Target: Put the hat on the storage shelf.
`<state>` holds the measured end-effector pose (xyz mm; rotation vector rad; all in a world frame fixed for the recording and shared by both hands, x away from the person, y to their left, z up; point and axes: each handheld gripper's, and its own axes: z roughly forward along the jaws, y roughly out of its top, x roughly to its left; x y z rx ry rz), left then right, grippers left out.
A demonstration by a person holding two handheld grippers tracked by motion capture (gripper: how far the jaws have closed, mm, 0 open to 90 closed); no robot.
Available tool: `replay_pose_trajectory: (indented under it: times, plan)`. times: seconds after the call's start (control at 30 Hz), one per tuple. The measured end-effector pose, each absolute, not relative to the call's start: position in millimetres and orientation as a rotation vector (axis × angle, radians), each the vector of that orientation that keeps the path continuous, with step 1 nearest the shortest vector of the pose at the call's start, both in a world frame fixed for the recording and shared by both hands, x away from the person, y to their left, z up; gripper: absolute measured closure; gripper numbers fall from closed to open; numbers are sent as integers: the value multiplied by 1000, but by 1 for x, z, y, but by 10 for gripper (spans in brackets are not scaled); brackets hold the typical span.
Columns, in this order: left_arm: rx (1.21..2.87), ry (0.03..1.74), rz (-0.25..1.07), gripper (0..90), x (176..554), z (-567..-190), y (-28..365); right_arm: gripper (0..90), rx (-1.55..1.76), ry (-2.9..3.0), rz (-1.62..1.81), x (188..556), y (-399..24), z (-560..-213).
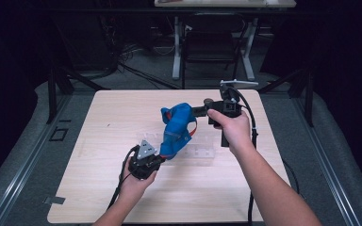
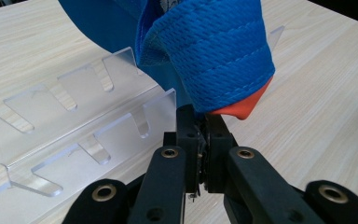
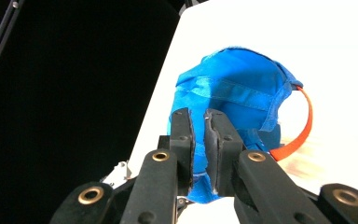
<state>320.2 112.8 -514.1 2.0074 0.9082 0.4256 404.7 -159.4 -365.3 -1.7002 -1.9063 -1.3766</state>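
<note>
A blue mesh cloth item with orange trim (image 1: 176,129) hangs in the air above the table, stretched between both grippers. My left gripper (image 1: 158,159) is shut on its lower end; in the left gripper view the blue fabric (image 2: 209,56) and an orange edge (image 2: 244,106) bulge out just above the closed jaws (image 2: 203,122). My right gripper (image 1: 197,111) is shut on the upper end; in the right gripper view the blue fabric (image 3: 235,88) with an orange strap (image 3: 303,126) spreads beyond the closed jaws (image 3: 199,122).
A clear acrylic rack with slots (image 1: 200,149) lies on the light wooden table (image 1: 103,122) under the cloth, close in front of the left gripper (image 2: 74,116). A chair and desk legs (image 1: 212,47) stand beyond the table's far edge.
</note>
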Motion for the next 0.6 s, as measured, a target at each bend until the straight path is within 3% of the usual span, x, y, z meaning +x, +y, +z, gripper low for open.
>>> replay_pose_trajectory:
  times: [0.6]
  plan:
    - [1992, 926, 434, 732, 315, -513, 125, 813, -1737, -1950, -1360, 400, -171, -369]
